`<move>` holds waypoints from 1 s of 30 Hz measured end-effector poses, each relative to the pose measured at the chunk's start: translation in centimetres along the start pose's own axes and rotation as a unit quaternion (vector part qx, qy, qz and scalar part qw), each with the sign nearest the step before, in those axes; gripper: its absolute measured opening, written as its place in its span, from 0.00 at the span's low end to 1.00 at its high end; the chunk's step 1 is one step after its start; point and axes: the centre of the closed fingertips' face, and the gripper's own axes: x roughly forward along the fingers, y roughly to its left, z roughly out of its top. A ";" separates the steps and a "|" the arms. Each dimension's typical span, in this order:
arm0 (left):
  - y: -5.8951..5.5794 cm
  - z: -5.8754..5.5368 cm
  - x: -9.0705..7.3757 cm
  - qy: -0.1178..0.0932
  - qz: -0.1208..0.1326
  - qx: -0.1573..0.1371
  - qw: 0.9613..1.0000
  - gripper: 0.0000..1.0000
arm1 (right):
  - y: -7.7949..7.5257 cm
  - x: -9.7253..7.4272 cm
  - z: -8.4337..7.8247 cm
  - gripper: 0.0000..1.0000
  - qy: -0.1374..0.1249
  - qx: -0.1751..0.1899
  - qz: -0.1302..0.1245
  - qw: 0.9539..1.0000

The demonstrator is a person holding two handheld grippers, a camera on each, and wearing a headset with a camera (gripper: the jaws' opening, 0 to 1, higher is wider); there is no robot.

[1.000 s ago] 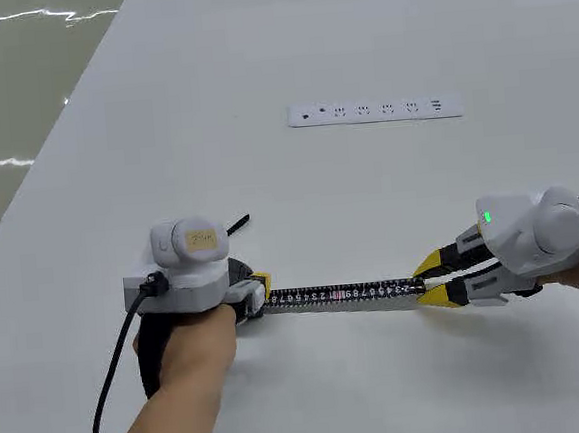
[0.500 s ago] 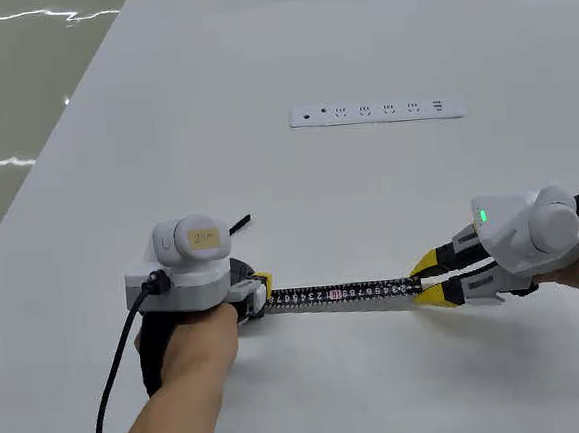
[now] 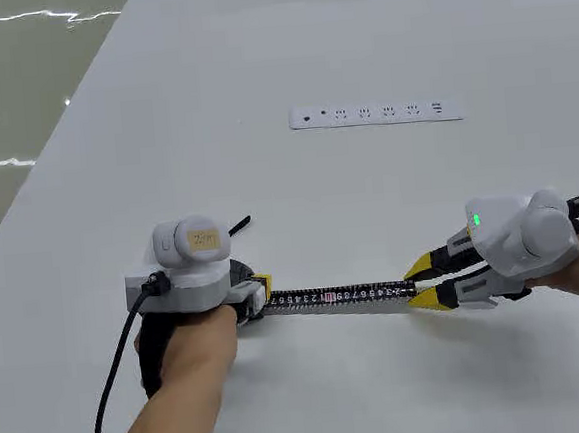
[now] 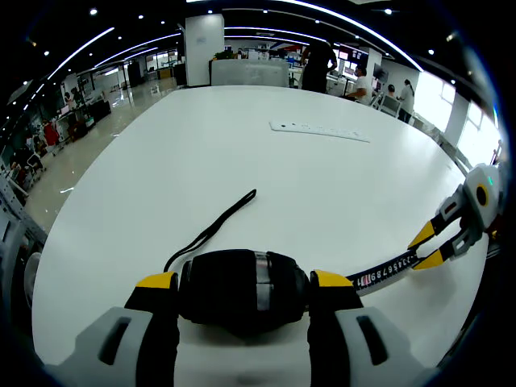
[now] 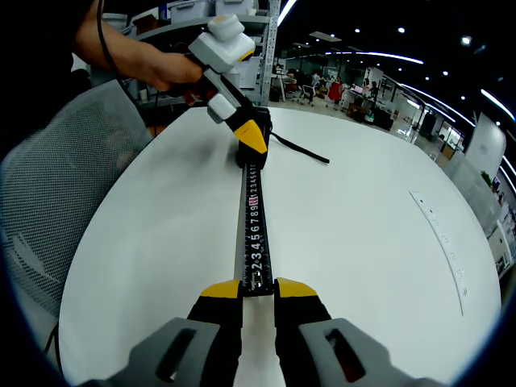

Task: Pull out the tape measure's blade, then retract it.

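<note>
My left gripper [image 3: 253, 296] is shut on the black tape measure case [image 4: 243, 289], which rests on the white table near its front left. A dark blade [image 3: 341, 296] with white numbers runs rightward from the case. My right gripper [image 3: 416, 283] is shut on the blade's end [image 5: 257, 281], its yellow tips pinching it just above the tabletop. In the right gripper view the blade [image 5: 253, 222] stretches straight ahead to the case [image 5: 255, 137] and my left gripper [image 5: 247, 139]. In the left gripper view the right gripper [image 4: 425, 247] sits at the far right. The case's black wrist strap [image 4: 211, 228] trails across the table.
A white power strip [image 3: 376, 112] lies flat toward the back of the white table [image 3: 369, 200]. A black cable [image 3: 112, 381] hangs from the left gripper over the table's near left. The table's left edge [image 3: 53, 145] drops to a shiny floor.
My right gripper has moved a little to the left, toward the case, with the blade's end still held; the exposed blade is slightly shorter. The left gripper and case stay put.
</note>
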 end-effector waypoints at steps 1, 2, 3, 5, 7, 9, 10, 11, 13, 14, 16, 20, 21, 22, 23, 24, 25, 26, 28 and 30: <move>-0.1 0.0 0.0 0.000 0.000 0.000 1.000 0.61 | 0.1 0.0 0.2 0.14 0.000 0.000 0.000 1.000; -0.1 0.0 -0.1 0.000 0.000 0.000 1.000 0.61 | 0.1 0.0 0.2 0.14 -0.001 0.001 0.000 1.000; -0.2 0.0 -0.1 0.000 0.000 0.000 1.000 0.61 | 0.0 0.1 0.1 0.14 -0.001 0.001 0.000 1.000; 0.0 0.0 0.0 0.000 0.000 0.000 1.000 0.61 | 0.0 0.2 0.1 0.14 -0.001 0.000 0.001 1.000; 0.1 0.0 0.2 0.000 0.000 0.000 1.000 0.61 | -0.1 0.3 0.1 0.14 -0.001 -0.001 0.001 1.000; 0.2 0.1 0.4 0.000 0.000 0.000 1.000 0.61 | 0.0 0.3 0.3 0.14 -0.001 -0.002 0.001 1.000; 0.1 0.1 0.2 0.000 0.000 0.000 1.000 0.61 | 0.0 0.3 0.3 0.14 -0.001 -0.002 0.001 1.000; 0.1 0.1 0.1 0.000 0.000 0.000 1.000 0.61 | 0.0 0.3 0.4 0.14 0.000 -0.002 0.002 1.000; -0.2 0.0 -0.3 -0.001 0.000 0.000 1.000 0.61 | 0.0 0.4 0.4 0.14 0.000 -0.003 0.002 1.000; -0.1 0.0 -0.3 0.000 0.000 0.000 1.000 0.61 | 0.0 0.4 0.4 0.14 0.000 -0.003 0.002 1.000; 0.1 0.0 0.1 0.001 0.001 0.000 1.000 0.61 | -0.1 0.5 0.3 0.14 -0.001 -0.002 0.002 1.000; 0.0 0.0 -0.1 0.001 0.001 0.002 1.000 0.61 | 0.0 0.5 0.5 0.14 -0.002 -0.002 0.002 1.000; 0.0 0.0 0.0 0.002 0.001 0.003 1.000 0.61 | 0.0 0.5 0.4 0.14 -0.001 -0.002 0.002 1.000; 0.2 0.0 0.3 0.003 0.002 0.003 1.000 0.61 | -0.1 0.5 0.4 0.14 -0.001 -0.003 0.002 1.000; 0.2 0.0 0.3 0.003 0.002 0.003 1.000 0.61 | -0.1 0.5 0.4 0.14 -0.001 -0.003 0.002 1.000; -0.1 -0.1 0.0 0.004 0.002 0.003 1.000 0.61 | -0.1 0.5 0.5 0.14 -0.001 -0.003 0.003 1.000; -0.1 -0.1 0.0 0.004 0.003 0.003 1.000 0.61 | -0.1 0.6 0.5 0.14 -0.001 -0.004 0.003 1.000; 0.1 0.0 0.1 0.004 0.002 0.003 1.000 0.61 | -0.1 0.5 0.6 0.14 0.000 -0.004 0.003 1.000; 0.0 -0.1 -0.1 0.004 0.003 0.003 1.000 0.61 | 0.0 0.5 0.6 0.14 0.000 -0.004 0.003 1.000; -0.2 -0.1 -0.1 0.004 0.003 0.004 1.000 0.61 | 0.0 0.6 0.7 0.14 -0.001 -0.004 0.003 1.000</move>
